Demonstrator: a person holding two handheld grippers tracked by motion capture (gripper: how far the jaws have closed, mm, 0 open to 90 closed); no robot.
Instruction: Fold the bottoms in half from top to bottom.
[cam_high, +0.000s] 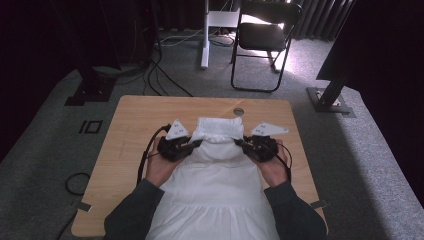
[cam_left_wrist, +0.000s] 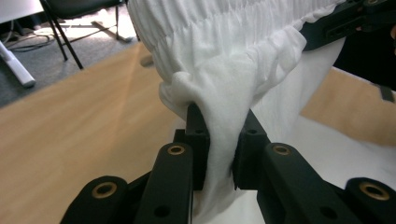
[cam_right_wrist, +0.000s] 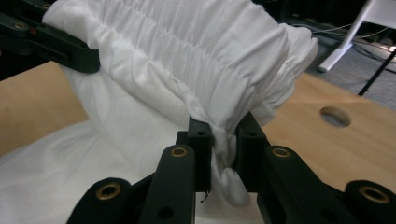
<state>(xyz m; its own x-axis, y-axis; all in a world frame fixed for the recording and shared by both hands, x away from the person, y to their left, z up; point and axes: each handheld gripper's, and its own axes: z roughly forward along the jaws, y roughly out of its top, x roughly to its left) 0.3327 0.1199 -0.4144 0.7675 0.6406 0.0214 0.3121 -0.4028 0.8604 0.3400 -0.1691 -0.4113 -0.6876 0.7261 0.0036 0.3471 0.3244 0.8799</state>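
White garment (cam_high: 215, 185) spread flat on the wooden table (cam_high: 125, 150), hem end running off the near edge, elastic waistband (cam_high: 218, 131) at the far end lifted off the wood. Relative to that waistband: left gripper (cam_high: 196, 143) pinching its left corner, right gripper (cam_high: 240, 142) pinching its right corner, cable hole (cam_high: 238, 111) in the tabletop just beyond it, folding chair (cam_high: 265, 35) well beyond on the carpet.

Left gripper (cam_left_wrist: 219, 140) clamped on a bunched twist of cloth just under the gathered band, pads pressing from both sides. Right gripper (cam_right_wrist: 223, 140) likewise closed on the shirred edge of the waistband (cam_right_wrist: 187, 51), a small tuft hanging out below the jaws. Band stretched between the two, sagging a little in the middle.

Likely step in hand: carrying the waistband end over the skirt for a fold, or laying it out straight.

Risks from here:
- Thin bite on both sides; a sharp pull apart could drag the elastic out of one pair of jaws and drop that corner
- Uneven travel of the two hands would skew the band and leave a crooked fold line
- Lifting too little could let the sagging middle drag and wrinkle the flat cloth below
- Overhanging hem could pull the whole garment toward the near edge once the far end leaves the wood
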